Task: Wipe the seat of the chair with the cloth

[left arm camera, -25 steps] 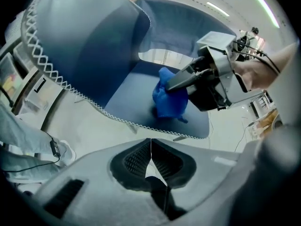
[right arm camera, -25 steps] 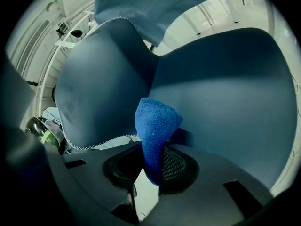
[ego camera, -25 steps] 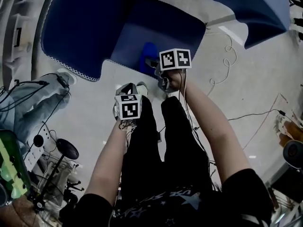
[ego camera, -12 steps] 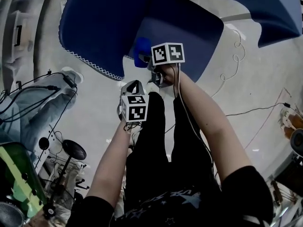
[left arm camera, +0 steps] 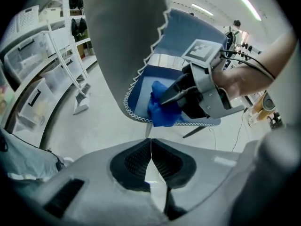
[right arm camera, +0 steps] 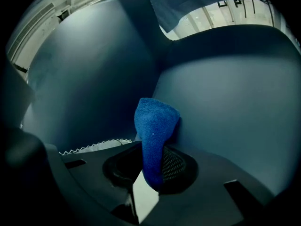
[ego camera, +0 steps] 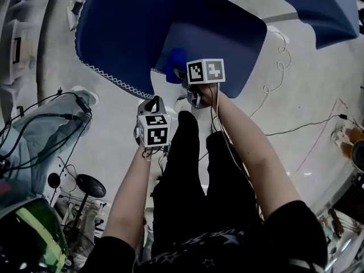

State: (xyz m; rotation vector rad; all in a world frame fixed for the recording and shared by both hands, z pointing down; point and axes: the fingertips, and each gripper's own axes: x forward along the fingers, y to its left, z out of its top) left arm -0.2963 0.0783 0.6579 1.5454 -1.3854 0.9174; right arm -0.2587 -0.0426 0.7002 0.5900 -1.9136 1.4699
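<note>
A blue chair fills the top of the head view, its seat (ego camera: 216, 33) beside its backrest (ego camera: 122, 33) with white edge stitching. My right gripper (ego camera: 181, 74) is shut on a bright blue cloth (ego camera: 174, 65) at the seat's near edge. In the right gripper view the cloth (right arm camera: 154, 131) sticks up from between the jaws and rests against the seat (right arm camera: 235, 107). The left gripper (ego camera: 153, 104) hangs lower and to the left, over the floor, with its jaws shut on nothing. The left gripper view shows the cloth (left arm camera: 162, 108) and the right gripper (left arm camera: 162, 99) at the seat's edge.
Pale floor (ego camera: 307, 90) lies around the chair, with thin cables (ego camera: 278, 67) trailing at the right. Grey fabric with black cables (ego camera: 40, 135) and stands (ego camera: 85, 183) crowd the left. Shelving with bins (left arm camera: 37, 65) runs along the left wall. The person's black-clad legs (ego camera: 193, 181) stand below the grippers.
The chair has shifted slightly in view as the head moved. The right gripper with the cloth has stayed at the seat's near edge, and the left gripper hangs in much the same place.
</note>
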